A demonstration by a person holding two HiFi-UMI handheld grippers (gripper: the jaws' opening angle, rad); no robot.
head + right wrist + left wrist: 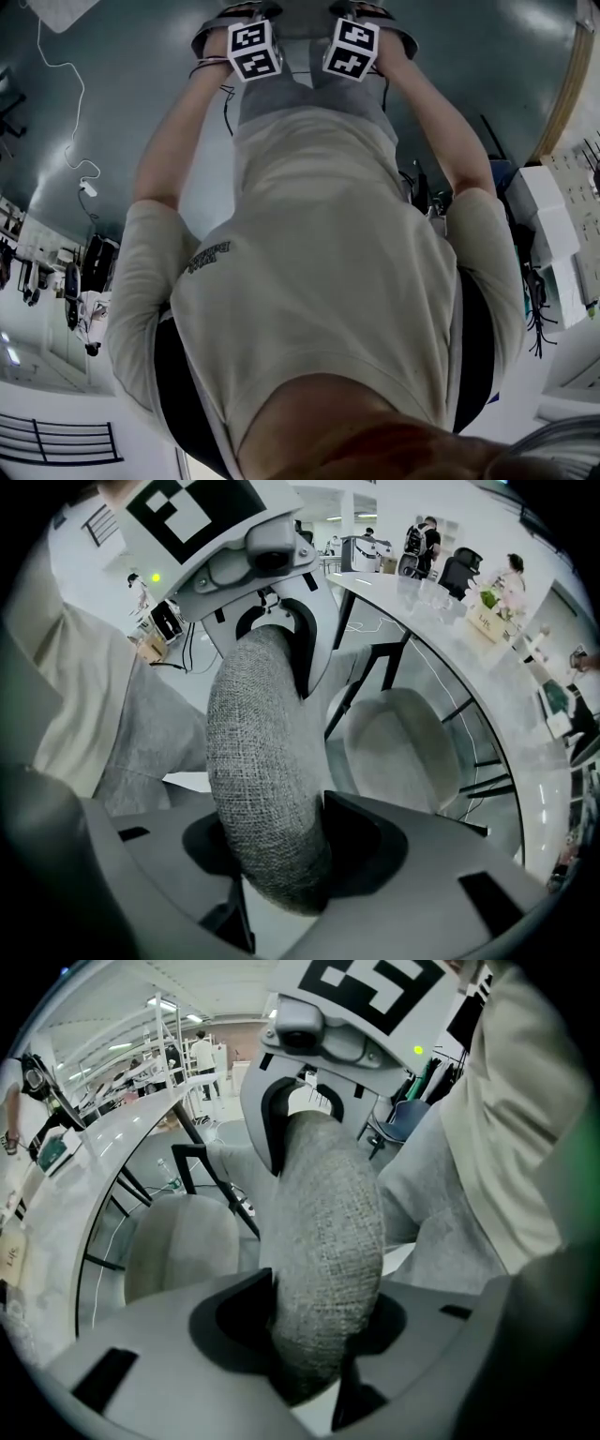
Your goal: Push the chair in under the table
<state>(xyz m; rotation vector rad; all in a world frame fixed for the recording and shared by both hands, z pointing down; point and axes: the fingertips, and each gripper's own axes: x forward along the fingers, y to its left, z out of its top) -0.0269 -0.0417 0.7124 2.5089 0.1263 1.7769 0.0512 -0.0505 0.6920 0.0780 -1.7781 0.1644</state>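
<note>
**A:** Right at the lens: gripping the grey chair backrest (323, 1232) with the left claw (319, 1340), part closed, pads pressed into the weave.

**B:** Same with the right claw (281, 855), clamped on that top rail. Seeing the seat (403, 742) centre right, beside the curved tabletop (450, 630) at upper right, seemingly not tucked under.

**A:** Could slip off rounded fabric if shoved from this high, or tip everything forward.

**B:** Might also jam against the black legs (361, 682) if pushed unevenly.

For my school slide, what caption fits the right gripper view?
Right gripper clamps the chair's grey fabric backrest; the left gripper grips it further along.
</note>
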